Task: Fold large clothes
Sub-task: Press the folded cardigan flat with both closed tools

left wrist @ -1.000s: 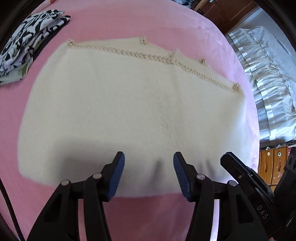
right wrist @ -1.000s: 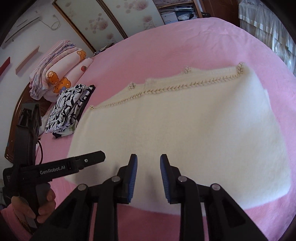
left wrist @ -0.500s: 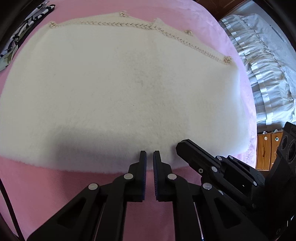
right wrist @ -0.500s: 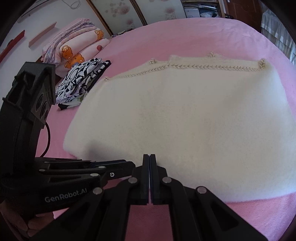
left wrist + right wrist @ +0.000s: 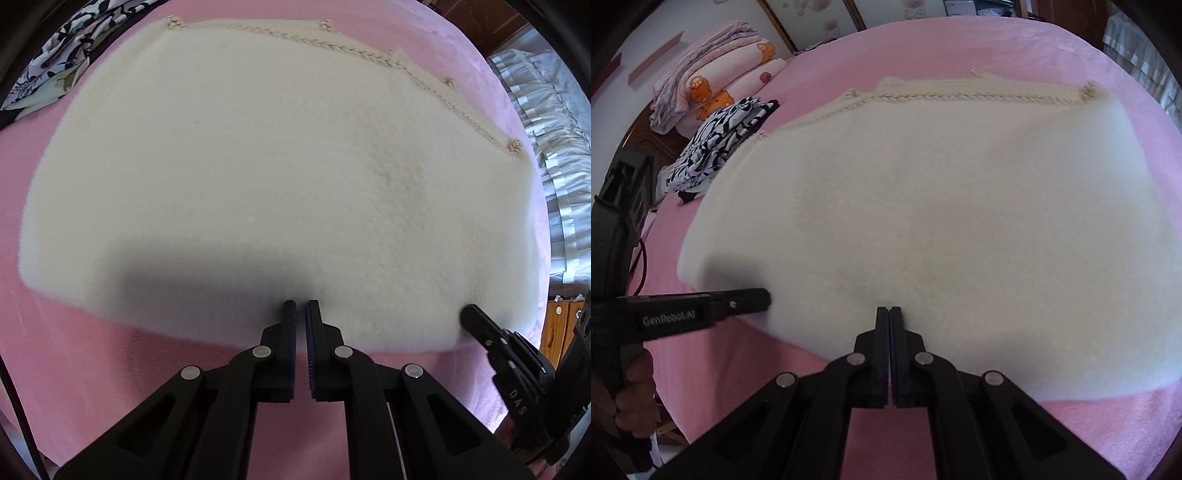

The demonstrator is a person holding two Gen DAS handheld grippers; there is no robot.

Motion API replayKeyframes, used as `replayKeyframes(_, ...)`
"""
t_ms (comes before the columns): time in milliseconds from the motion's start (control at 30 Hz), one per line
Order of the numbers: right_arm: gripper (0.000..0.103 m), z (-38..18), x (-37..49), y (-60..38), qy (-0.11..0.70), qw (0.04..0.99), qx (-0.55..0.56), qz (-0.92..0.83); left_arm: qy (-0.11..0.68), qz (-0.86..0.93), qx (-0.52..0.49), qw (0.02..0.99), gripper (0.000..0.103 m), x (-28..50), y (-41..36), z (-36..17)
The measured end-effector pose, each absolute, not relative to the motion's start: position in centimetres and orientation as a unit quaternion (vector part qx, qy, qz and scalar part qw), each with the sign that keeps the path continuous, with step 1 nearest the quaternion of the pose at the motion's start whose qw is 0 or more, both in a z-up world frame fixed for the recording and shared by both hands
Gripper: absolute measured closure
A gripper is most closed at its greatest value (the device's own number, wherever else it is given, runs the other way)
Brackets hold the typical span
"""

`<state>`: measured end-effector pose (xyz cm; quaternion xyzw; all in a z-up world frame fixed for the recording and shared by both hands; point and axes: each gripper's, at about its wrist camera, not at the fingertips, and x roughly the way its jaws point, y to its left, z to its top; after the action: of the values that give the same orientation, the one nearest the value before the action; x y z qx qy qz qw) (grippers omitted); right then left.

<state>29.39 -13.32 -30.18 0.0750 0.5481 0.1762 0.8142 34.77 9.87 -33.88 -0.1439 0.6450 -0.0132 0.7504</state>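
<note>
Cream fleece, thick and floppy, is what you are handling: the garment (image 5: pixel 280 177) lies flat on the pink bed cover (image 5: pixel 92 362), light but bulky, and it will sag between two holds. Your left gripper (image 5: pixel 300 308) and right gripper (image 5: pixel 889 312) both rest with jaws closed on its near edge, nothing visibly pinched; take that hem near its corners
</note>
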Motion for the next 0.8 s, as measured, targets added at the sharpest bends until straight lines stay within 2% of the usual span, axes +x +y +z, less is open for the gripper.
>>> replayKeyframes(667,0.103,-31.1,26.5,-29.7,0.596,0.801,0.02,-0.053,0.628,0.092,-0.14,0.76,0.099,33.4,23.1,-34.4)
replayKeyframes(800,0.103,-30.2,25.9,-32.2,0.584,0.804,0.056,-0.096,0.617,0.12,-0.135,0.766,0.099,32.4,26.1,-33.5)
